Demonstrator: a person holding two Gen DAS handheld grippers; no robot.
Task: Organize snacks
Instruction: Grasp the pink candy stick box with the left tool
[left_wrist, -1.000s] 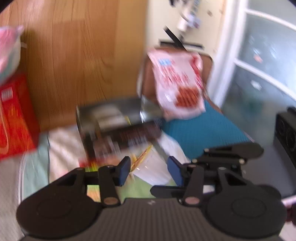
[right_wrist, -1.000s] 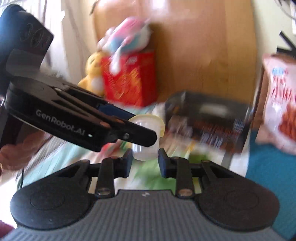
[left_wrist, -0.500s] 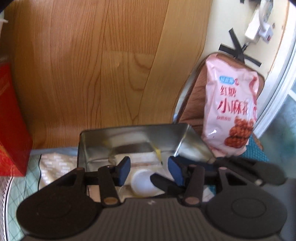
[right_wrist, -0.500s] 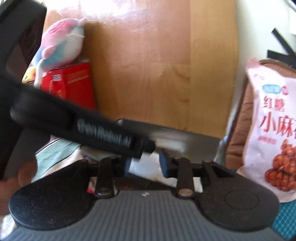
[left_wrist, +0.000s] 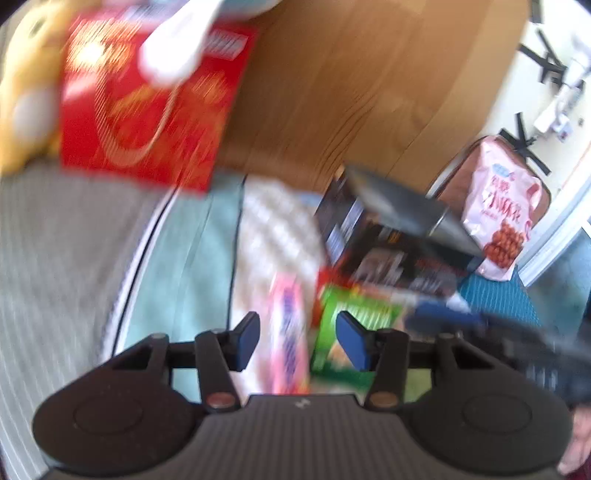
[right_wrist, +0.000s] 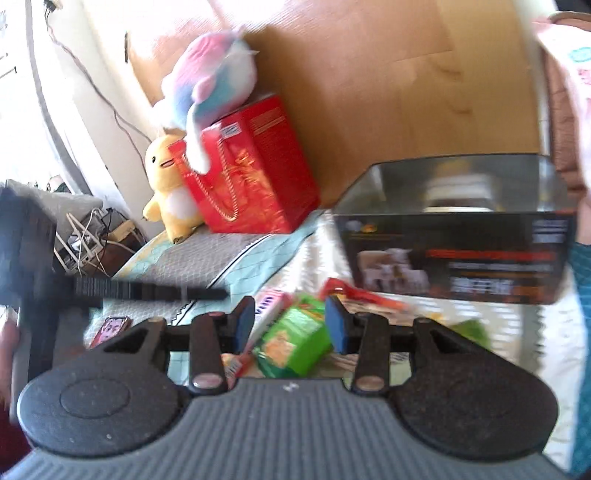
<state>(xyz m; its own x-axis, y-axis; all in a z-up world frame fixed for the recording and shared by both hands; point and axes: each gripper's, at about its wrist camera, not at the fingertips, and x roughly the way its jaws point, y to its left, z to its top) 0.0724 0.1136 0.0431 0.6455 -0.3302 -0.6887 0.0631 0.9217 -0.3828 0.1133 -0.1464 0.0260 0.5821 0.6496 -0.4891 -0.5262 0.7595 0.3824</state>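
Both views are blurred by motion. A green snack packet (right_wrist: 295, 339) and a pink packet (right_wrist: 269, 306) lie on the bedspread in front of an open black tin (right_wrist: 454, 236). My right gripper (right_wrist: 290, 325) hovers over the green packet, open, its pads not touching it. My left gripper (left_wrist: 299, 339) is open above the pink packet (left_wrist: 288, 332), with the green packet (left_wrist: 347, 325) just to its right and nothing held. The tin (left_wrist: 388, 229) stands beyond. Each gripper shows at the edge of the other's view.
A red box (right_wrist: 251, 170) with a pink-blue plush (right_wrist: 214, 81) on top and a yellow plush (right_wrist: 166, 184) beside it stand at the back left against a wooden board. A pink snack bag (left_wrist: 498, 210) leans on a chair at the right.
Both grippers pulled back from above the tin to the loose packets on the bed. The white cup between my right fingers a second ago is gone from them. The left view swung left.
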